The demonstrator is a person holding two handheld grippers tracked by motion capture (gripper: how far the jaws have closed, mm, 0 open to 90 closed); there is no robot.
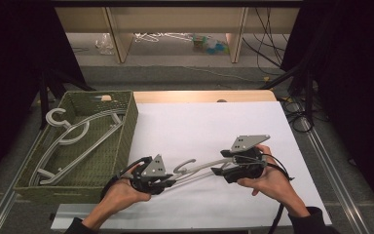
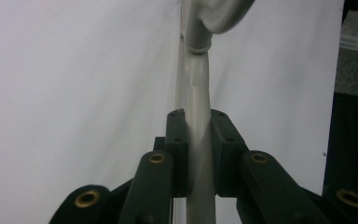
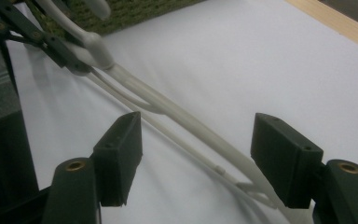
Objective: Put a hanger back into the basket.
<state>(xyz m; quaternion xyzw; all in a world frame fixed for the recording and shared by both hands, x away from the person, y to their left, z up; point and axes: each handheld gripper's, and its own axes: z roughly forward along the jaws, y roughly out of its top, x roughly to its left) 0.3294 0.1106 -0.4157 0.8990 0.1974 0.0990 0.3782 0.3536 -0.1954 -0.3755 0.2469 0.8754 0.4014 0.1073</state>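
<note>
**Q:** What lies in front of you, biggest thing first?

**A:** A table under a white sheet [image 1: 214, 122], with a wooden strip along its far edge. At its left sits a green woven basket [image 1: 129, 124] holding grey hangers [image 1: 73, 141]. One more grey hanger [image 1: 197, 170] is on the sheet near me, just right of the basket.

**Q:** How does that hanger lie, and who has it?

**A:** Its long axis runs left to right between my hands, its right end a little farther from me, its hook pointing away from me. My left gripper [image 1: 168, 184] is clamped on one arm of it; in the left gripper view the grey bar sits squeezed between both black jaws. My right gripper [image 3: 196, 158] has its fingers apart, straddling the other arm without pinching it.

**Q:** Where is there room?

**A:** I judge the sheet to the right and far side is bare. The basket wall is close on the left, nearest my left hand [image 1: 119, 195].
</note>
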